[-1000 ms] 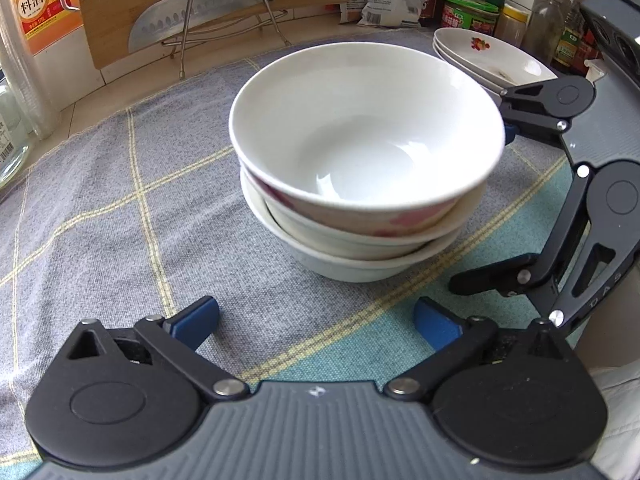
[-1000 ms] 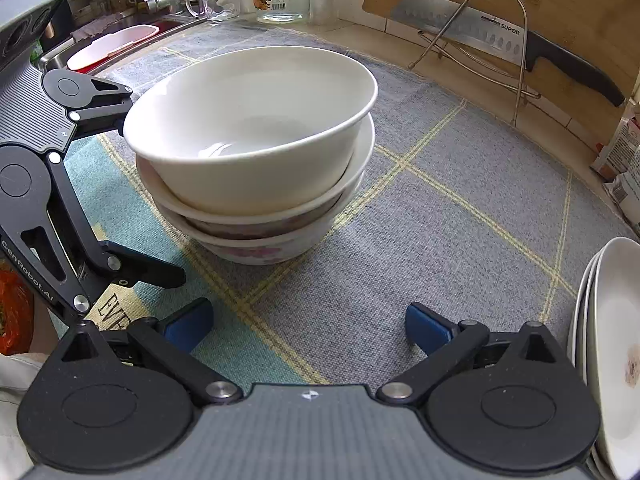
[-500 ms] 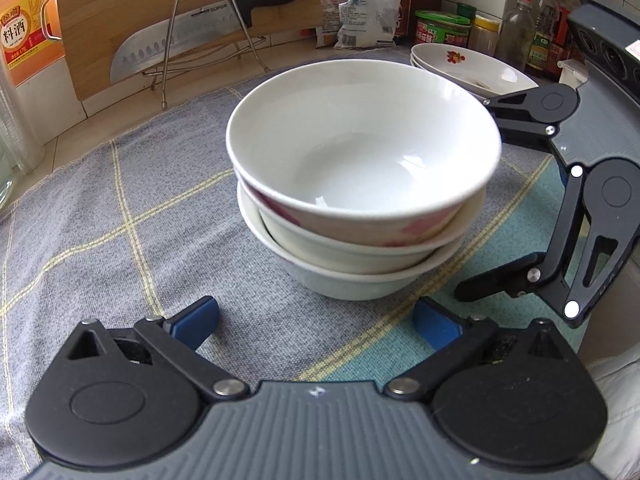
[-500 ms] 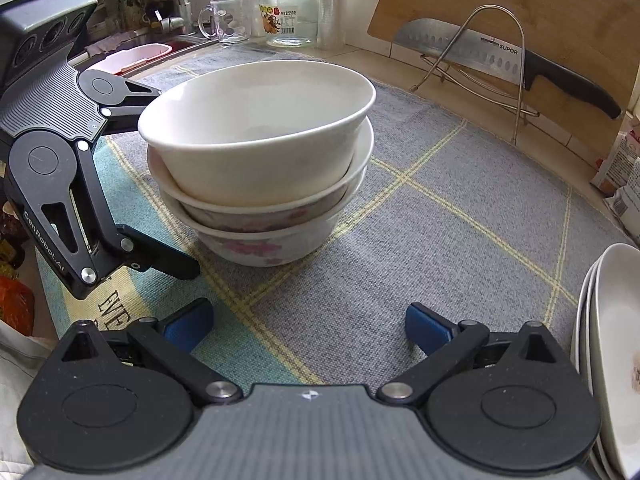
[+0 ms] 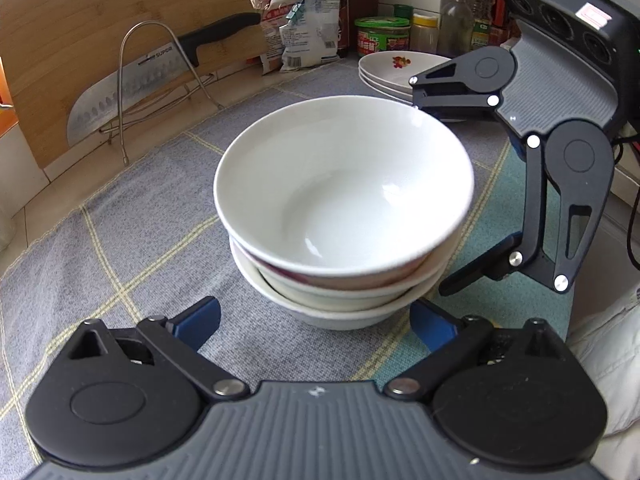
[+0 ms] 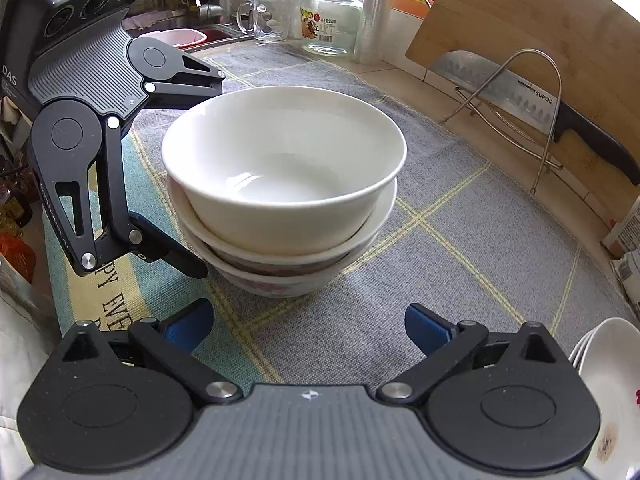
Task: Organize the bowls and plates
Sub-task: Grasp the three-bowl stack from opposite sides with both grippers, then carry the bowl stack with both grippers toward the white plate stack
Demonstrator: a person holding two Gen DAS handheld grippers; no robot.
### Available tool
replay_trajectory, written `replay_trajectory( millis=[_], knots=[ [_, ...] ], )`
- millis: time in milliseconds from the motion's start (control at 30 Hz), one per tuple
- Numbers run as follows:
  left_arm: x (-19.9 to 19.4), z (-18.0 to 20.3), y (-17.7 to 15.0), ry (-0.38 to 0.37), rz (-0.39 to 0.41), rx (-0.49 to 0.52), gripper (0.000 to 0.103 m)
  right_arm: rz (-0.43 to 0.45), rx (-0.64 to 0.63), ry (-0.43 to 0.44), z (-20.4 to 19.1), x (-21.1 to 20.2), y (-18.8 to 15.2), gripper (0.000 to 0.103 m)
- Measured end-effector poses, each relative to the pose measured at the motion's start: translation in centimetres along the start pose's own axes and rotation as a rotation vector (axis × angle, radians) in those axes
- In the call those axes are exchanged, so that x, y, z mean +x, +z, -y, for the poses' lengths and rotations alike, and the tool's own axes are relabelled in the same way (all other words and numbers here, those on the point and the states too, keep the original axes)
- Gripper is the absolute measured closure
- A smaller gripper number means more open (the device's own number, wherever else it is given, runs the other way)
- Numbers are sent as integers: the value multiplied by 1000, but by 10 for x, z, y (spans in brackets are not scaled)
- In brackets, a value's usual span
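Observation:
A stack of three white bowls [image 5: 344, 216] stands on the grey checked mat [image 5: 132, 232]; it also shows in the right wrist view [image 6: 284, 184]. My left gripper [image 5: 316, 322] is open and empty, just in front of the stack. My right gripper [image 6: 308, 326] is open and empty, also just short of the stack. Each gripper shows in the other's view, open beside the bowls: the right one [image 5: 432, 200] and the left one [image 6: 208, 176]. A stack of white plates [image 5: 396, 70] sits behind the bowls; it also shows in the right wrist view [image 6: 608, 392].
A cleaver [image 5: 132, 88] rests on a wire stand against a wooden cutting board [image 5: 100, 32]. Bags, jars and bottles [image 5: 384, 34] line the back wall. A glass mug [image 6: 266, 18], a glass jar [image 6: 332, 20] and a sink [image 6: 180, 36] lie beyond the mat.
Both grippers have risen and pulled back a little, so the bowl stack looks smaller and lower in each view. The bowls have not moved and both grippers stay open.

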State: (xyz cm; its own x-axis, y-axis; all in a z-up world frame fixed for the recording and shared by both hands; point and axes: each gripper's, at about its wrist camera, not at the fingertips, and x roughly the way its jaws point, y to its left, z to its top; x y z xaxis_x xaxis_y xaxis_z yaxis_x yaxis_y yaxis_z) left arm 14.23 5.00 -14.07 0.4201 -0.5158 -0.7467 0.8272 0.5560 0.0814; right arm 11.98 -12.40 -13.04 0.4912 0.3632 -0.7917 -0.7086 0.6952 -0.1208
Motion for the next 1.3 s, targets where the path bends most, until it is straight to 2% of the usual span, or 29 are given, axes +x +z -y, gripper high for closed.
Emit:
replay_trajectory(
  millis=[100, 267, 367, 867, 1300],
  knots=[
    [0, -3, 4, -48, 4, 49, 12, 4, -40, 15, 0, 0, 7, 0],
    [2, -7, 6, -127, 13, 126, 19, -7, -105, 45, -3, 1, 15, 9],
    [4, -10, 8, -158, 14, 160, 19, -18, -133, 60, -5, 0, 20, 14],
    [7, -23, 12, -265, -18, 190, 20, -51, -128, 121, 0, 3, 30, 17],
    [11, -25, 16, -294, -25, 204, 19, -66, -127, 120, 0, 5, 35, 18]
  ],
)
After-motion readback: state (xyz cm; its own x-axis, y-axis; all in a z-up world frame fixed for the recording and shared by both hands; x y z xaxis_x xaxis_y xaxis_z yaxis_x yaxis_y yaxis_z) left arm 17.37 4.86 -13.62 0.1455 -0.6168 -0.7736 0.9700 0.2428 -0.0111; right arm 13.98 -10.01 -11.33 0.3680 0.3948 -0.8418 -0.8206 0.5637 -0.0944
